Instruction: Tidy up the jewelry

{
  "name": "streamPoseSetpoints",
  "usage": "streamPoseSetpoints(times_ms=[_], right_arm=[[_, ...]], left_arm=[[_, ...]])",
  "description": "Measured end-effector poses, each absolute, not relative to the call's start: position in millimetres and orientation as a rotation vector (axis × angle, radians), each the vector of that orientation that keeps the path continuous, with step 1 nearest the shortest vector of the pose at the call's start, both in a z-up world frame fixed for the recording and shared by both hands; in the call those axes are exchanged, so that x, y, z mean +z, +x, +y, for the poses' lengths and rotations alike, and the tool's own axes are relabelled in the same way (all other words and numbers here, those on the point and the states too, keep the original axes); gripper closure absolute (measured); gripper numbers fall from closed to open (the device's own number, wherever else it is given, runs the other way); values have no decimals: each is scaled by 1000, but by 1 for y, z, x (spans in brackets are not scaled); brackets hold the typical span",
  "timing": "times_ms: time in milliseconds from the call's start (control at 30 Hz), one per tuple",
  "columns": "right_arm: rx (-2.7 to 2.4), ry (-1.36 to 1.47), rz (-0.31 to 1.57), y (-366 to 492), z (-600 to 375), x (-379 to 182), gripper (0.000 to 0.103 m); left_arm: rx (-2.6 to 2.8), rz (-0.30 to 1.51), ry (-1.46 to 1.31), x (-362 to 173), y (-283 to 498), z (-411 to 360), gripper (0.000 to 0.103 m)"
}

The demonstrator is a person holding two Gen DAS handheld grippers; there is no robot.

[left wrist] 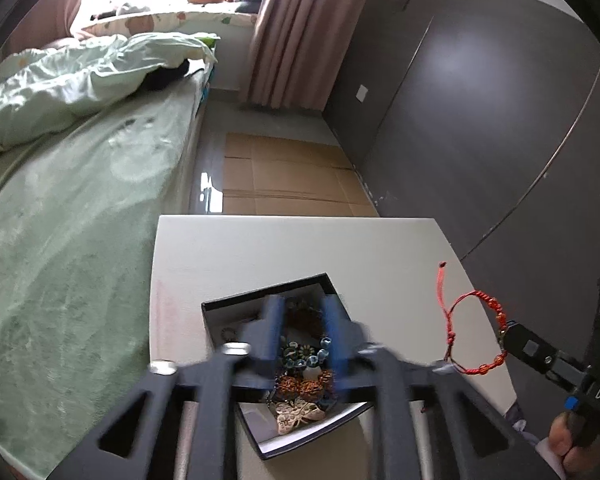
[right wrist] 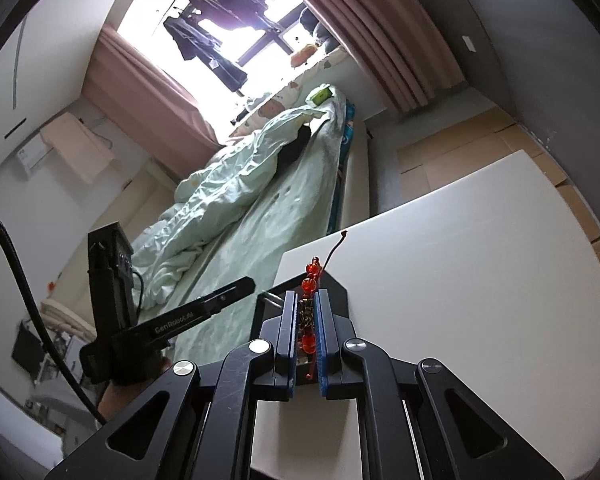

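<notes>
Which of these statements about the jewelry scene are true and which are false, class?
1. The right tool is shut on the red beaded bracelet. True.
2. The black box is empty. False: it holds beads and a pale butterfly-shaped piece.
3. The left tool grips the bracelet. False: its jaws stand apart above the box, nothing between the pads.
4. The box sits on a white table. True.
5. The bracelet lies inside the box. False: it hangs from the right tool, beside the box.
</notes>
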State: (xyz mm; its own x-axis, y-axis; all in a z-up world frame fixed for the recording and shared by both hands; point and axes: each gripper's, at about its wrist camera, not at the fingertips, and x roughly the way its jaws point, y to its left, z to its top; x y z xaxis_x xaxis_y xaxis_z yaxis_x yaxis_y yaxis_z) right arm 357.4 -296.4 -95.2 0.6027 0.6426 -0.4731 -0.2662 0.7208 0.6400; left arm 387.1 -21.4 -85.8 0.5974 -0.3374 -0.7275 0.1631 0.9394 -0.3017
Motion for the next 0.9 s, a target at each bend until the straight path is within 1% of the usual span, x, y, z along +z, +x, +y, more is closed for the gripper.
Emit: streamPoseSetpoints(times_ms=[67,600,733,767,800,833,867,900], right_arm=[[564,542,763,359,-291,-96,94],[606,470,783,383,-240,-88,94],[676,451,832,391,-217,-91,93],[679,431,852,393,-211,-93,91],[671,416,885,395,-207,-97,79],[666,422,911,397,-205,-100,59],[658,437,923,398,-207,-104,53],[645,447,921,397,-211,-105,53]], left_arm=[[-284,860,-240,-84,385,-13,36],[-272,835,-292,-71,362,32,36],[-276,846,-291,-70,357,39,35],[-279,850,-294,-69,355,40,33],[-283,852,-297,-68,353,41,29],[-286,851,-298,-66,351,42,27],[-287,846,-293,-63,348,42,24],[-290,842,-287,-61,345,42,22]])
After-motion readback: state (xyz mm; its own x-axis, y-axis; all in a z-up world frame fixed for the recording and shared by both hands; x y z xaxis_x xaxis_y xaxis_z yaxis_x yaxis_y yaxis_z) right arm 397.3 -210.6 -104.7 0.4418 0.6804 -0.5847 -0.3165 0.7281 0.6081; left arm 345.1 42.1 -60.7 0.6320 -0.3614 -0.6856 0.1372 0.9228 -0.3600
